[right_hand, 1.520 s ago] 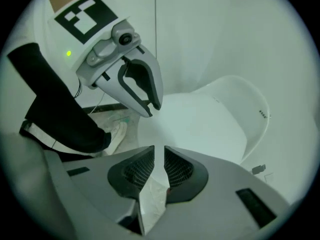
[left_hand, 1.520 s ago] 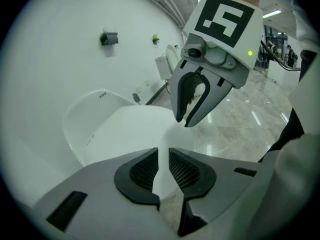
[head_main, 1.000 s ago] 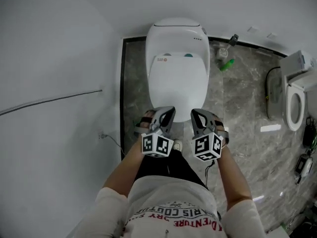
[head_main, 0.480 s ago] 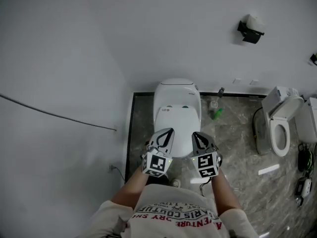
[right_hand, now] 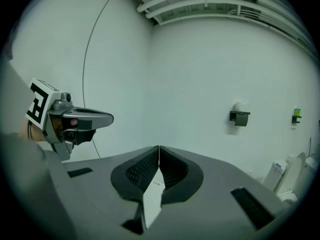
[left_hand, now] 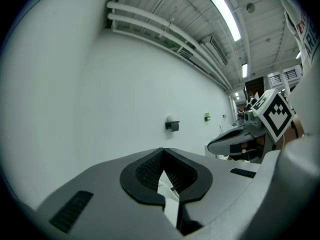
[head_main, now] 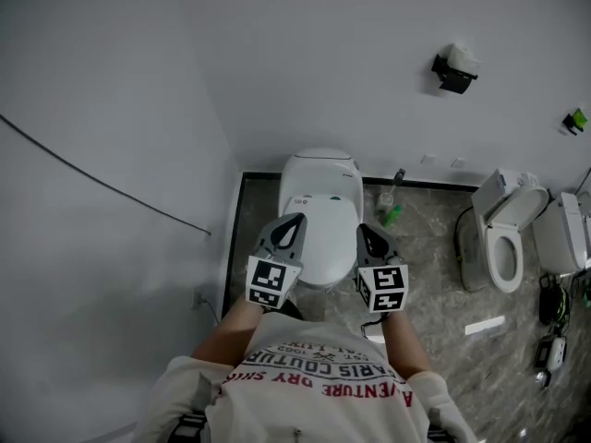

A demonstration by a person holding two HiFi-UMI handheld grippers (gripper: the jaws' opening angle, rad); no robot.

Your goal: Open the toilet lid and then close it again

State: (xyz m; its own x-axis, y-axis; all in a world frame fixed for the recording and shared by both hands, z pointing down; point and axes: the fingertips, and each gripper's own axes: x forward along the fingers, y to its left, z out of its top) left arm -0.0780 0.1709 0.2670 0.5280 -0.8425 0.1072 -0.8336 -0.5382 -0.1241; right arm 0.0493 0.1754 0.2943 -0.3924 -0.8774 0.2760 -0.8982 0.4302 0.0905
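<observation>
The white toilet [head_main: 319, 212] stands against the back wall with its lid [head_main: 321, 238] down. In the head view both grippers hover side by side above its front, well clear of it. My left gripper [head_main: 295, 219] is over the lid's left edge, its jaws shut with nothing between them. My right gripper [head_main: 362, 230] is just off the lid's right edge, also shut and empty. In the left gripper view the left gripper [left_hand: 162, 150] points nearly level at the wall. The right gripper [right_hand: 159, 147] does the same in its own view.
A second toilet [head_main: 503, 238] with its lid raised stands to the right. A green bottle [head_main: 392, 213] lies on the marble floor beside the first toilet. A paper holder [head_main: 452, 70] hangs on the back wall, a cable [head_main: 92, 185] runs along the left wall, and small devices [head_main: 549, 349] sit far right.
Both grippers have risen from the toilet's front edge, staying shut and side by side. The head view has lifted too, so the toilet looks smaller. The lid stays down.
</observation>
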